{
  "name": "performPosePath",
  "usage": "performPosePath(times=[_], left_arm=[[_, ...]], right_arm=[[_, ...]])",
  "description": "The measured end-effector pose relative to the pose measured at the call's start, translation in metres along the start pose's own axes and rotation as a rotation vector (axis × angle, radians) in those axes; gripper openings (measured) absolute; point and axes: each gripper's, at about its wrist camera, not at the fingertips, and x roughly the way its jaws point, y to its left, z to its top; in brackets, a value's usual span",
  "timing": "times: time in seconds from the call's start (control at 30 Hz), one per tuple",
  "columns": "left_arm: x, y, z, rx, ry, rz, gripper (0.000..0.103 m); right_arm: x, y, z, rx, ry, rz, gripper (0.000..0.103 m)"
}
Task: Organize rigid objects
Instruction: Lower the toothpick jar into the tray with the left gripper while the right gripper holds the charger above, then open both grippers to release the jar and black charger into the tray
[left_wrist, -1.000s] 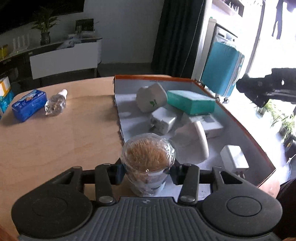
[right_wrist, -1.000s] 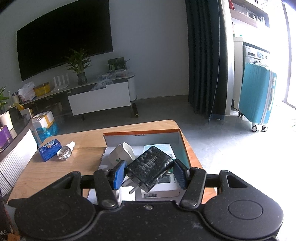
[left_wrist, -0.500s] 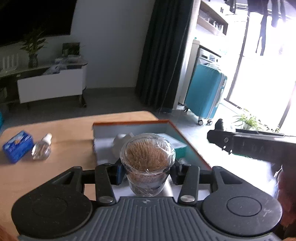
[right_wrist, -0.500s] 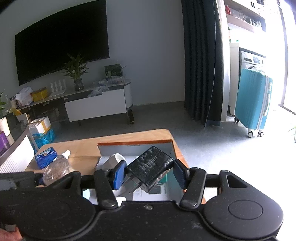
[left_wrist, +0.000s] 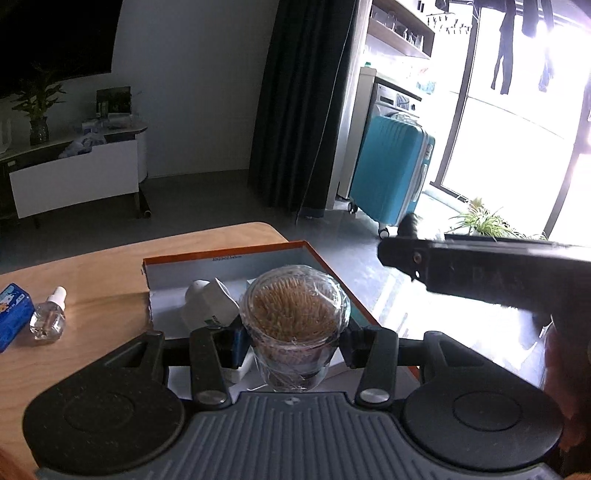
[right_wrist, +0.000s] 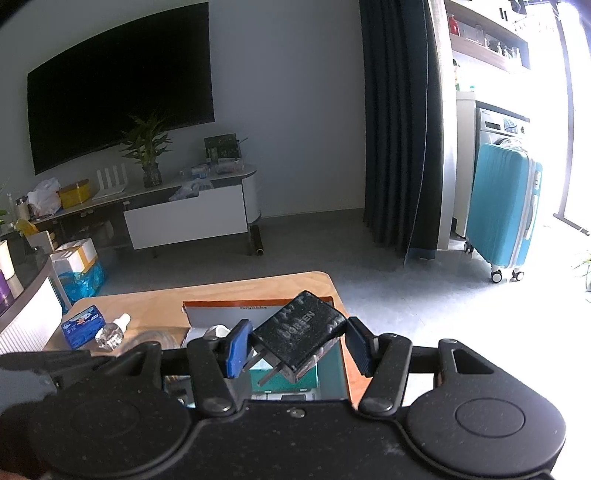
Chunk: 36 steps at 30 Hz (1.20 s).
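Observation:
My left gripper (left_wrist: 293, 338) is shut on a clear cup of toothpicks (left_wrist: 294, 325) wrapped in film, held upright above the near end of an orange-edged cardboard box (left_wrist: 221, 256). A white charger (left_wrist: 210, 304) lies in the box behind the cup. My right gripper (right_wrist: 299, 347) is shut on a black UGREEN plug adapter (right_wrist: 301, 334), tilted, prongs pointing down-left, above the same box (right_wrist: 258, 304). A teal carton (right_wrist: 284, 380) lies in the box under it. The right gripper's body shows in the left wrist view (left_wrist: 480, 273).
On the wooden table (left_wrist: 92, 280) left of the box lie a small clear dropper bottle (left_wrist: 48, 315) and a blue pack (left_wrist: 13, 315); both show in the right wrist view too, the bottle (right_wrist: 110, 332) beside the pack (right_wrist: 83, 325). A teal suitcase (right_wrist: 502, 210) stands on the floor beyond.
Both grippers have risen and pulled back from the box, still holding their objects. The left view tilted up, so the box looks smaller and farther. The right gripper has come closer beside the left.

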Motion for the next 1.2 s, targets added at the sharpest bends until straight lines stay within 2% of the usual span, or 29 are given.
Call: performPosePath(times=[0.77, 1.07, 1.2], left_arm=[[0.029, -0.007, -0.001, 0.014, 0.065, -0.033, 0.048], [0.048, -0.009, -0.008, 0.025, 0.124, -0.12, 0.049], [0.049, -0.007, -0.01, 0.022, 0.126, -0.132, 0.056]], right_arm=[[0.053, -0.003, 0.014, -0.034, 0.066, 0.022, 0.067], [0.088, -0.001, 0.022, -0.039, 0.124, 0.038, 0.067], [0.104, -0.001, 0.023, -0.042, 0.143, 0.041, 0.068]])
